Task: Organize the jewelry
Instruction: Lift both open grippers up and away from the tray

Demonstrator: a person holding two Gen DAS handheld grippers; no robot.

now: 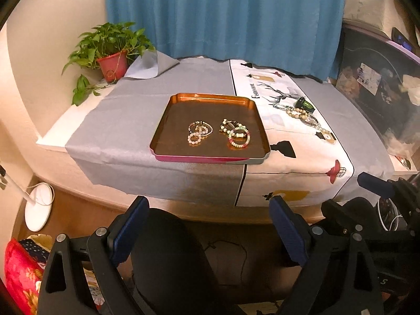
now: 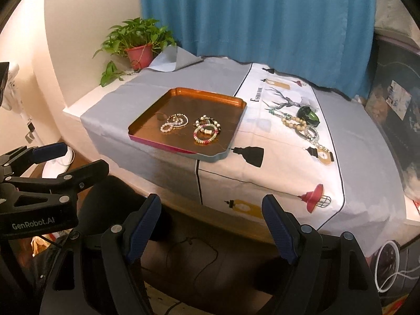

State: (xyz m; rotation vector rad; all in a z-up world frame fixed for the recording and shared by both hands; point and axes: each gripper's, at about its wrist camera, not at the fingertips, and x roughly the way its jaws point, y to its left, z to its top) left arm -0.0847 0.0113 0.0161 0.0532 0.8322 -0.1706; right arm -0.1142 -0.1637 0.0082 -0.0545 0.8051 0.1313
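Left wrist view: sits back from the table's near edge, above it, angled downward across the top toward the blue curtain point(image 1: 223, 13). Own two fingers frame the bottom; left gripper point(image 1: 210, 220) below table level. Copper tray point(image 1: 210, 97) near centre, at middle distance.

Right wrist view: same stand-off and downward tilt, set further right; tray point(image 2: 189, 92) falls left of centre. Right gripper point(image 2: 211, 220) at bottom; the other gripper shows at the left edge.

Shared: tray, printed cloth point(image 1: 288, 144), potted plant point(image 2: 139, 52), curtain, the whole tabletop.
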